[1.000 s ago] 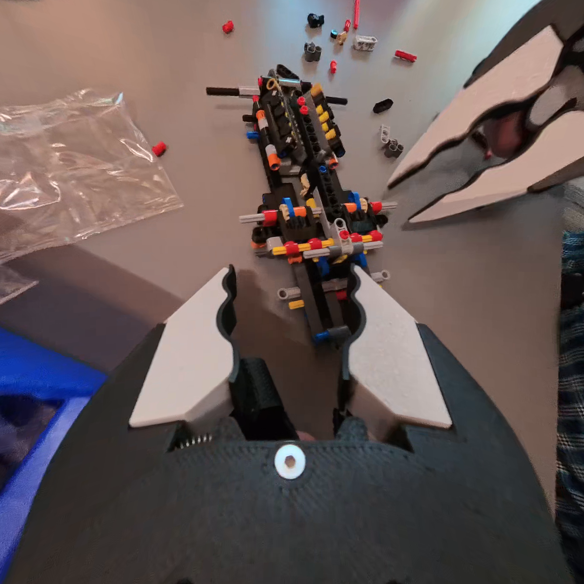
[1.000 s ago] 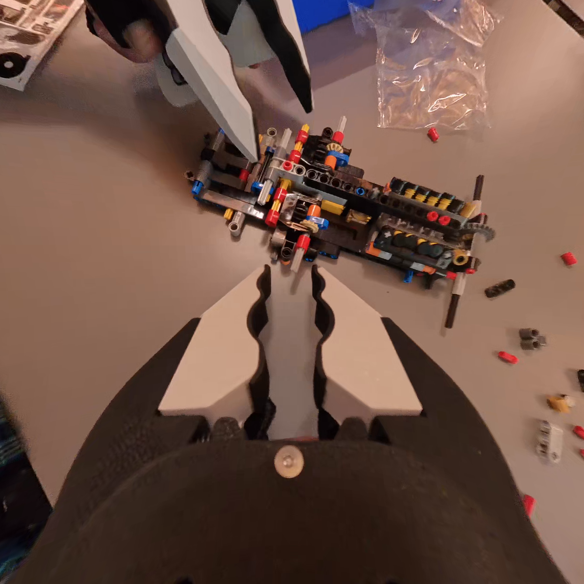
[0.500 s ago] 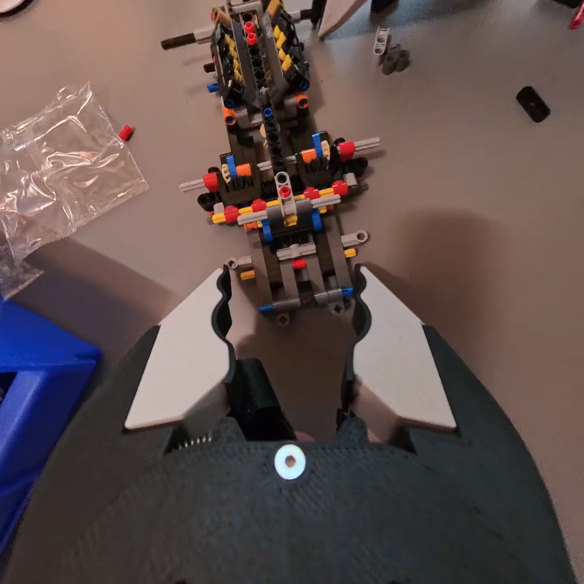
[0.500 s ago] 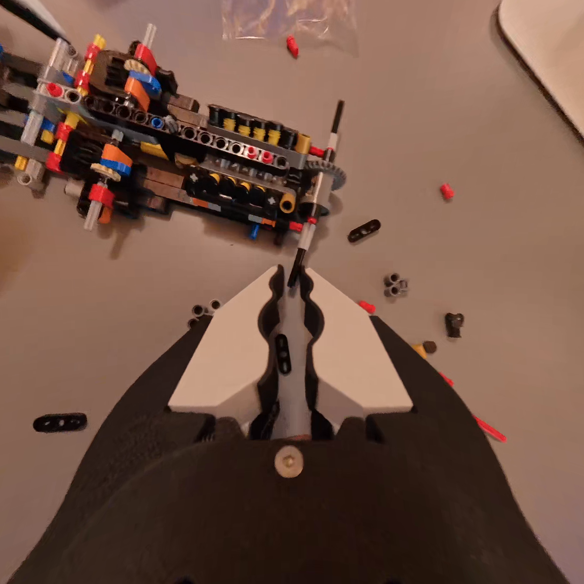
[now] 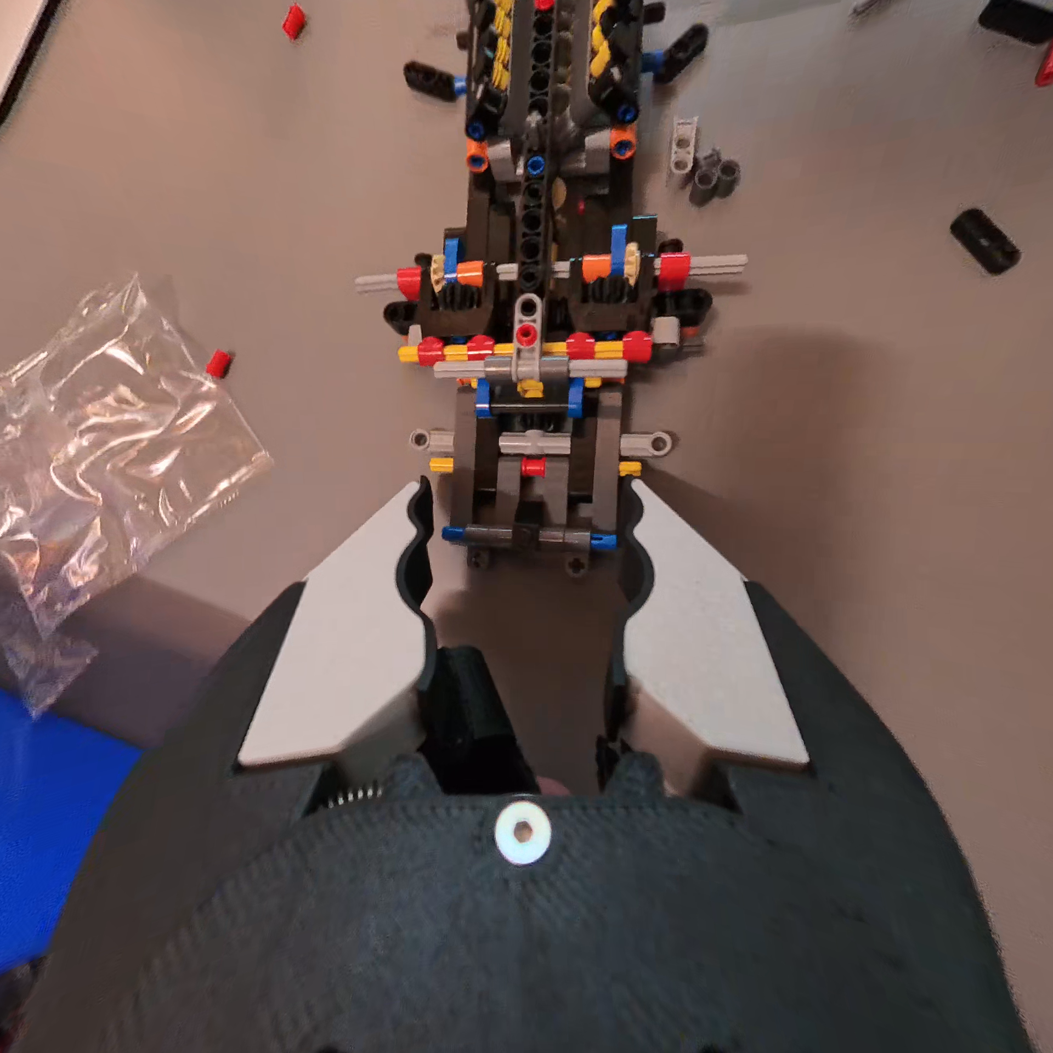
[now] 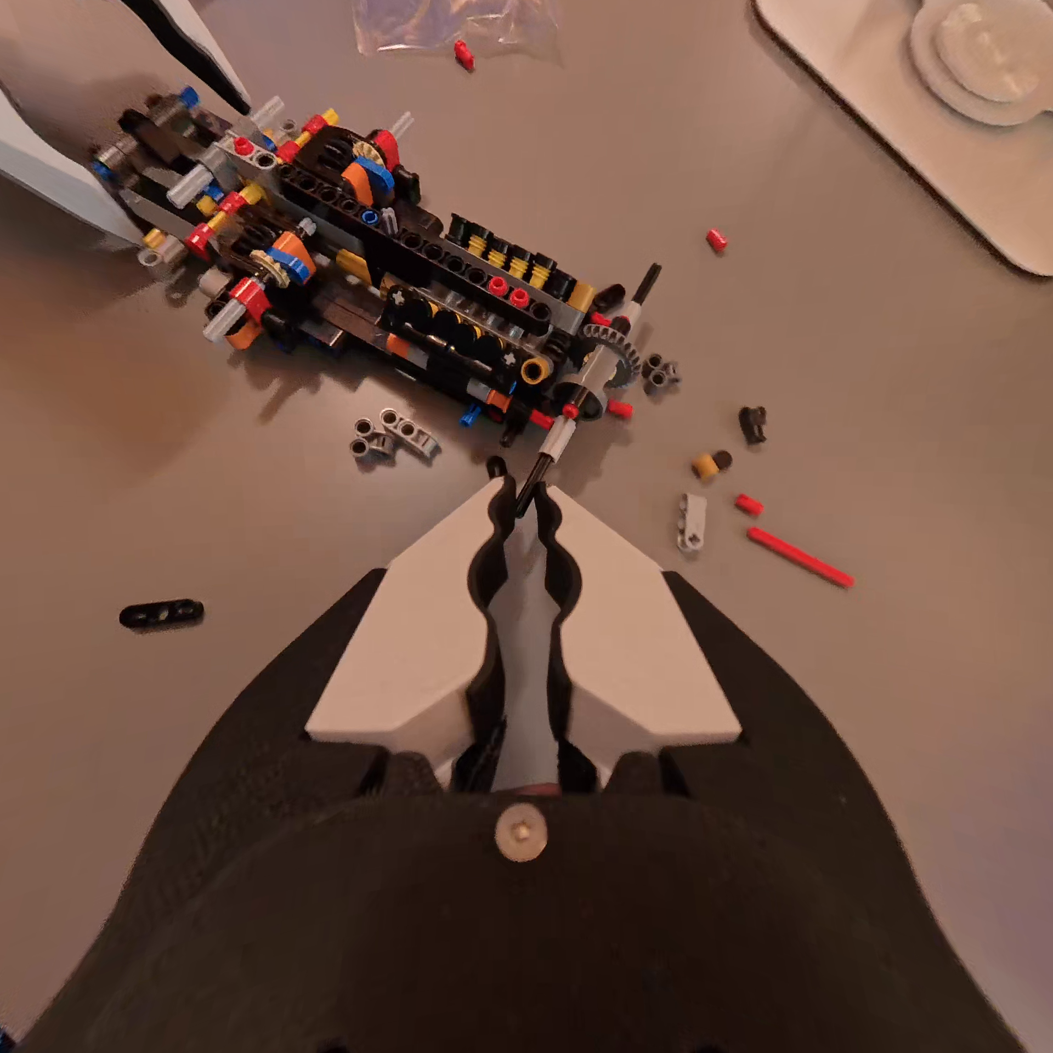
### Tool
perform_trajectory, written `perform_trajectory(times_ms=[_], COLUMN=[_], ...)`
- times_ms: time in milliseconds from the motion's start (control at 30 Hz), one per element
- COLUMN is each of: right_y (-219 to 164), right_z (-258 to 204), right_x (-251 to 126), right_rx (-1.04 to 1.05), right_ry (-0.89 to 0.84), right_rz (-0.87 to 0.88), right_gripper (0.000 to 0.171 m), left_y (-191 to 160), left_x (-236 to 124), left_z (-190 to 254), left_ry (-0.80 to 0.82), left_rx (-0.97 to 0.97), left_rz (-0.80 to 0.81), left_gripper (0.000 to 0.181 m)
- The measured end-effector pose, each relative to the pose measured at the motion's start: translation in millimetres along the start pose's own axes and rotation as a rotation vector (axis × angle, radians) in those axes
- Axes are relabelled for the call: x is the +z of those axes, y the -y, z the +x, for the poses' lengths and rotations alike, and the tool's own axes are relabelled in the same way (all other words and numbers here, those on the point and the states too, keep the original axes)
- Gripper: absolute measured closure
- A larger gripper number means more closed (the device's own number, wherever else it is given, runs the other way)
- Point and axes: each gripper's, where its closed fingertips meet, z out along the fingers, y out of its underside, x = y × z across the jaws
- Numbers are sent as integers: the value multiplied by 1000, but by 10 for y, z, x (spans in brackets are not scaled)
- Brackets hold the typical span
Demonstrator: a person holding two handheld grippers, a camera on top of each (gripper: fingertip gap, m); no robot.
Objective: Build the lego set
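No text, number or brand can be read anywhere in the two views. The lego model [image 5: 547,319] and the loose parts carry no print that shows.

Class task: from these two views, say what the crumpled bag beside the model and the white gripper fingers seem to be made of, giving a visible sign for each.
Crumpled bag: thin clear plastic film, glossy; the table shows through it and its creases catch bright highlights.
Left gripper fingers: probably rigid matte plastic, perhaps printed; flat, dull white faces without shine, edged by darker wavy pads.
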Motion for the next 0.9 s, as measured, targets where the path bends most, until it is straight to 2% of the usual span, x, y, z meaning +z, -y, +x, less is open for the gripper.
perform_trajectory(times_ms=[267,367,633,900], right_y=[5,102,491,449], right_z=[234,382,855,1491], right_x=[-326,-384,-218,-85], right_rx=[68,72,28,116], right_ry=[-32,-36,-12,-22], right_rz=[64,89,86,80], right_gripper=[168,168,169,169], left_y=[297,397,585,954], left_x=[246,334,509,874], left_z=[-46,-130,-452,-885], left_ry=[-41,-5,79,88], left_rx=[27,-8,-37,-95], left_rz=[21,31,14,-2], left_gripper=[121,121,122,121])
